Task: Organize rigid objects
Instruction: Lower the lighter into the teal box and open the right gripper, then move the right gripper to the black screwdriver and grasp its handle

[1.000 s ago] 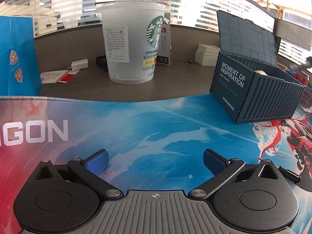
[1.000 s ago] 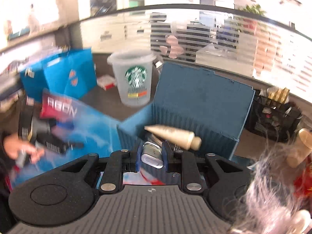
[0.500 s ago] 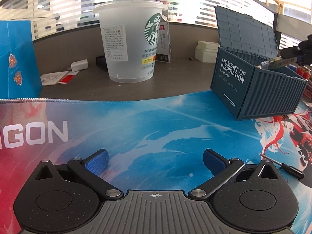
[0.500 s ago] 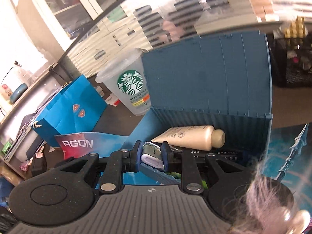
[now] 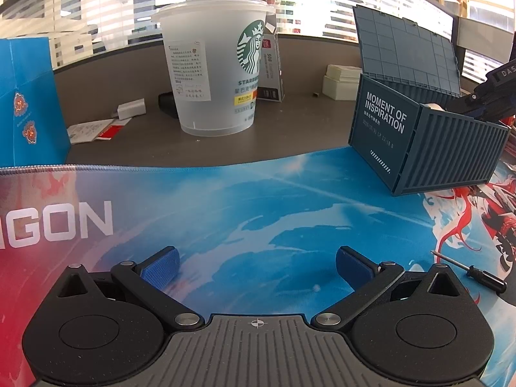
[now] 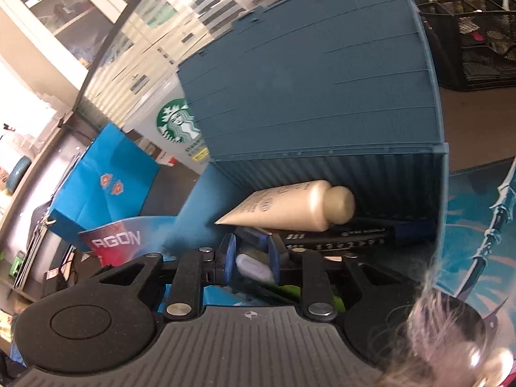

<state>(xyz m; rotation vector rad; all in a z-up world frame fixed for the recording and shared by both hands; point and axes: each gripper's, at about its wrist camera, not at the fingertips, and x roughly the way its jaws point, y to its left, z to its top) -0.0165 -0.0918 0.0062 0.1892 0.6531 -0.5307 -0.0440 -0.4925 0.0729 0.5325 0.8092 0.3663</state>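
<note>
Blue paper bag [image 5: 22,103]: far left, upright at the far edge of the printed desk mat [image 5: 258,200].

White charger block [image 5: 131,108] and loose papers [image 5: 90,127]: on the grey desk [image 5: 290,135] behind the mat, left of the cup.

Clear plastic cup [image 5: 213,64]: green siren logo and a white label, upright on the desk, left of centre and far.

Left gripper [image 5: 256,261]: near edge, low over the mat; blue pads spread wide, nothing between them.

White boxes [image 5: 342,80]: stacked on the desk behind the container.

Blue container box [image 5: 429,148]: right and far, sitting partly on the mat, lid [image 6: 322,74] hinged open and standing up. Printed "MOMENT OF INSPIRATION" on its end wall. Inside, seen from the right wrist view: a beige tube [image 6: 296,206] lying tilted with its cap to the right, over a black item with white print [image 6: 338,235].

Right gripper [image 6: 250,254]: reaching over the near rim of the box, its tips inside. A small pale, rounded object [image 6: 254,266] sits between the blue pads. The jaws have just eased slightly apart; whether the pads press on it cannot be told.

Small black screwdriver [image 5: 474,272]: lying on the mat, near right, outside the box.

Black mesh organiser [image 6: 474,32]: on the desk, far right.
</note>
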